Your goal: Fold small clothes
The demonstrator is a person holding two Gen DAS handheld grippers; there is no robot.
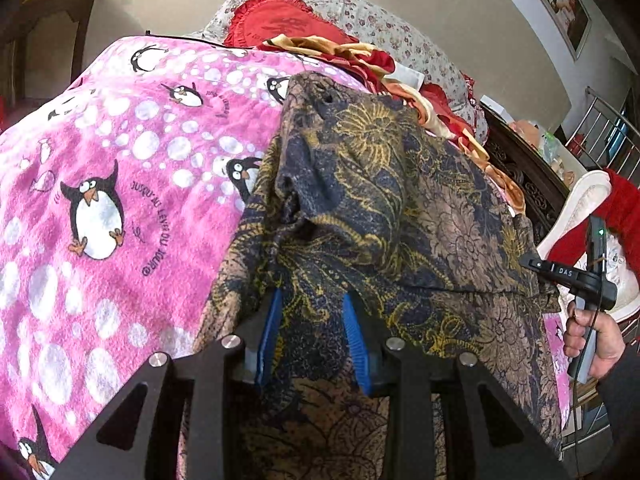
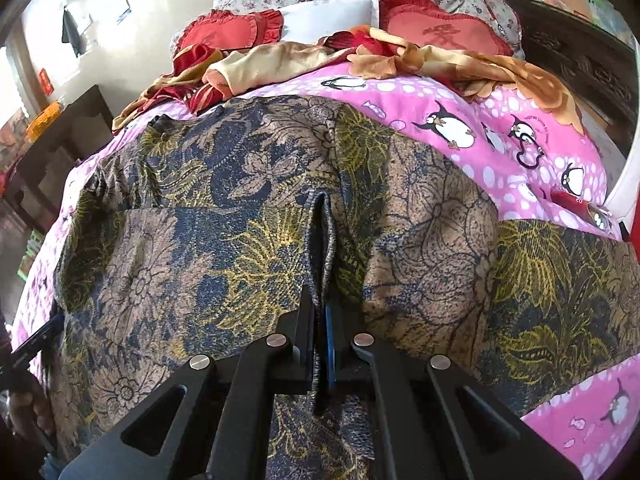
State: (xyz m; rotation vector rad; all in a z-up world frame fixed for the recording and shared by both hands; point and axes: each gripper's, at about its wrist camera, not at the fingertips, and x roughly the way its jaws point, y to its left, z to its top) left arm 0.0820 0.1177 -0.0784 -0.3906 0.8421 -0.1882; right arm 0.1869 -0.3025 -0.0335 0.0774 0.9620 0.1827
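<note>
A dark blue, brown and yellow floral garment [image 1: 380, 208] lies spread on a pink penguin blanket [image 1: 100, 200]. My left gripper [image 1: 310, 300] has its blue pads part open with a bunch of the garment's cloth between them. My right gripper [image 2: 320, 300] is shut on a pinched ridge of the same garment [image 2: 248, 216], which fills most of the right wrist view. The right gripper also shows in the left wrist view [image 1: 580, 280], held in a hand at the garment's right edge.
Red heart cushions [image 2: 444, 28], a white pillow [image 2: 332, 12] and a crumpled orange and red cloth [image 2: 280, 64] lie at the bed's far end. A dark carved bed frame [image 1: 528, 176] runs along the right. The pink blanket also shows in the right wrist view [image 2: 500, 140].
</note>
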